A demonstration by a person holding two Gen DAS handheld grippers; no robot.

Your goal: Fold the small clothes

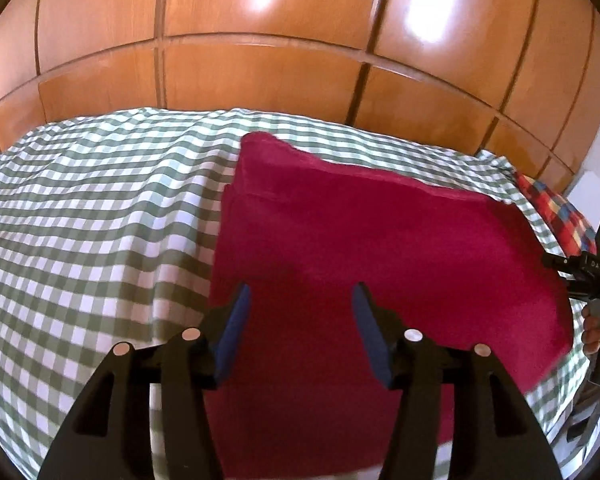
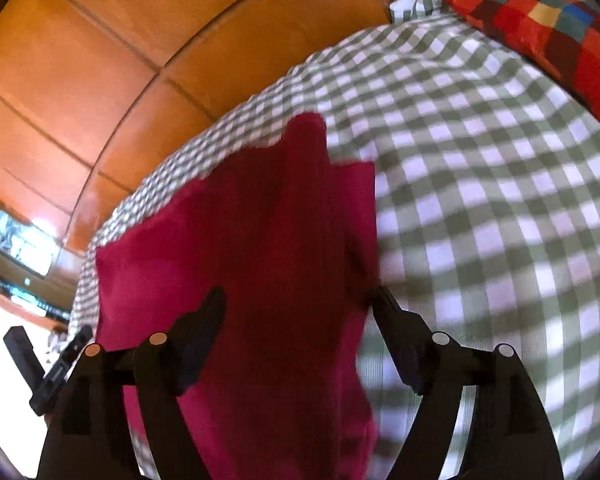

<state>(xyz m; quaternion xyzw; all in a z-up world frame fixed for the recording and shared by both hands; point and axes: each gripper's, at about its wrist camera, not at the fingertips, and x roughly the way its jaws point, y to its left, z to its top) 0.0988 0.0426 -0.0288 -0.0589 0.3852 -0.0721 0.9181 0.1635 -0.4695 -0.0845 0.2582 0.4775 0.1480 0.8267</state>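
Left wrist view: everything placed against the red cloth [image 1: 380, 248], going left to right.
Checked sheet [image 1: 92, 216]: green and white, spread to the left of the red cloth and running on under it — it shows again as a thin strip past the cloth's right edge.
Red cloth: lies flat on the sheet, a folded layer showing along its far edge, its near part under my fingers.
My left gripper [image 1: 302, 320]: jaws apart, blue pads [image 1: 236, 328] hovering over the cloth's near left part, nothing pinched between them.
Wooden panels [image 1: 260, 60]: rise behind the cloth, beyond the sheet's far edge.
Patchwork cushion [image 1: 556, 216]: just past the cloth's far right corner.
My right gripper [image 1: 596, 272]: at the cloth's right edge, a hand [image 1: 596, 328] wrapped round its grip.

Right wrist view: same landmark, red cloth [image 2: 260, 248], again left to right.
Left gripper [image 2: 56, 372]: a dark bar at the cloth's left edge.
Right gripper [image 2: 296, 308]: jaws wide apart — one finger [image 2: 204, 328] over the cloth, the other at its right border over the checked sheet [image 2: 500, 200]; the pads press on nothing.
Cushion [image 2: 560, 32]: far right, well beyond the cloth.
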